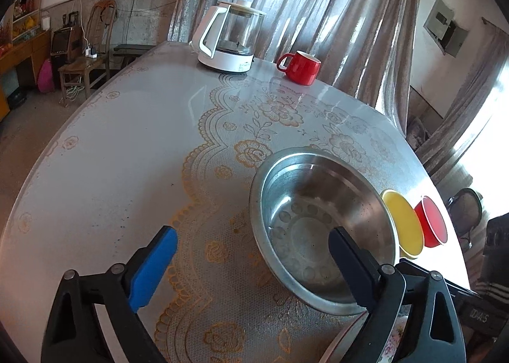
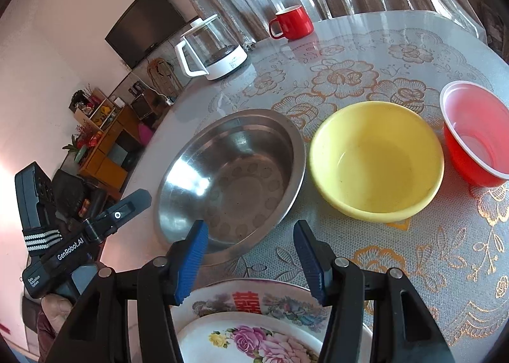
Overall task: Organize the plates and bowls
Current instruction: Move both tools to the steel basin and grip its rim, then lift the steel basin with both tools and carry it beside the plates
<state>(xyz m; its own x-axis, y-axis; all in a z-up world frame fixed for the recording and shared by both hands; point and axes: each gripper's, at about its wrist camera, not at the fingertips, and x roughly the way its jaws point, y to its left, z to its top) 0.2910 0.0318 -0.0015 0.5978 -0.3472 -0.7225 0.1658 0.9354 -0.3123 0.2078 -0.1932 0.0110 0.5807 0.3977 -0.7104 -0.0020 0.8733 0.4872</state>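
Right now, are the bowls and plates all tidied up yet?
Partly. Two flowered plates already sit stacked, the smaller on the bigger. Nothing is in hand: the left gripper and the right gripper are both open and empty. The metal bowl, the yellow bowl and the red bowl each stand on their own on the table, so nesting them probably remains.

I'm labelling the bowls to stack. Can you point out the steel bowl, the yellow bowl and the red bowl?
steel bowl (image 2: pixel 229 184): right wrist view, inner base.
yellow bowl (image 2: pixel 375 159): right wrist view, inside wall.
red bowl (image 2: pixel 474 133): right wrist view, inside wall.
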